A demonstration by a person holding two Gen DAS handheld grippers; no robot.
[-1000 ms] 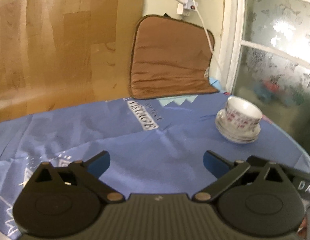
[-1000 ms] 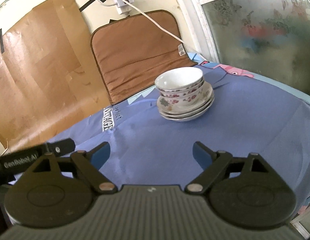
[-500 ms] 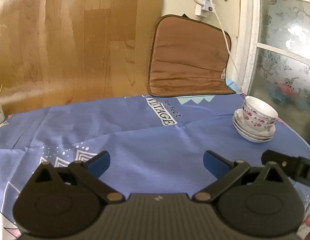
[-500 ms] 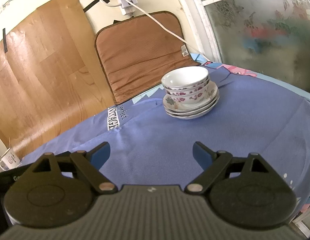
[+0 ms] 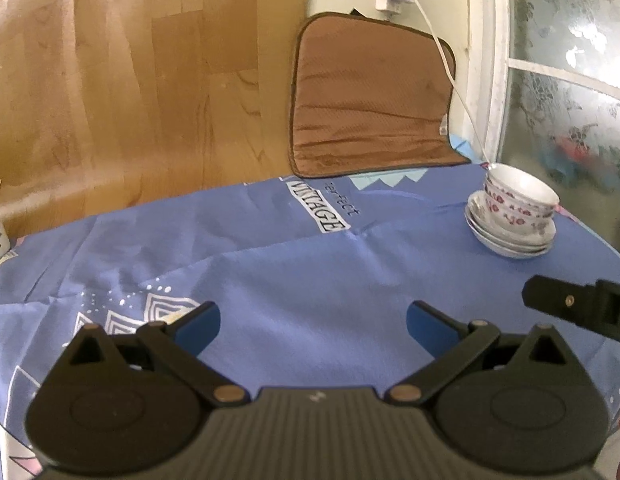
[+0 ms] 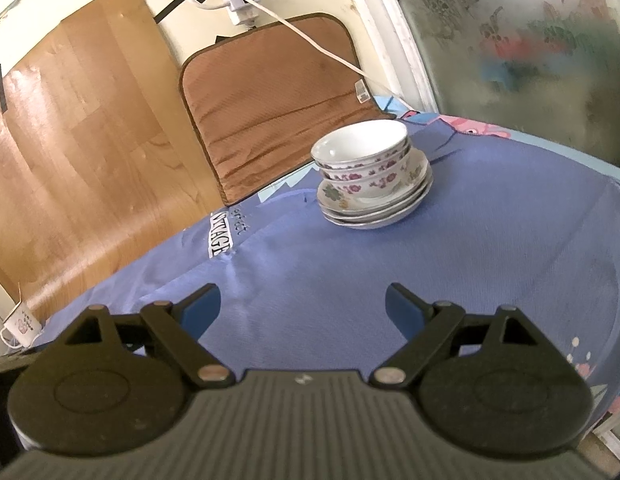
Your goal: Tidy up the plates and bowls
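Observation:
White bowls with red flower bands (image 6: 363, 156) sit nested on a stack of white plates (image 6: 375, 210) on the blue tablecloth (image 6: 349, 272), at the far right of the table. The same stack of bowls (image 5: 517, 204) on plates (image 5: 509, 240) shows in the left wrist view. My left gripper (image 5: 311, 326) is open and empty, low over the cloth, well short and left of the stack. My right gripper (image 6: 302, 306) is open and empty, in front of the stack. Part of the right gripper's body (image 5: 581, 308) shows at the right in the left wrist view.
A brown cushion (image 6: 278, 104) leans on the wall behind the table, with a white power cable (image 6: 321, 46) across it. A wooden board (image 5: 130, 80) stands at the back left. A small white mug (image 6: 20, 326) sits at the table's far left edge. A frosted window (image 6: 529, 40) is to the right.
Both grippers have pulled back and shifted left from the stack, which now looks smaller and further right. Both stay open and empty. The stack has not moved.

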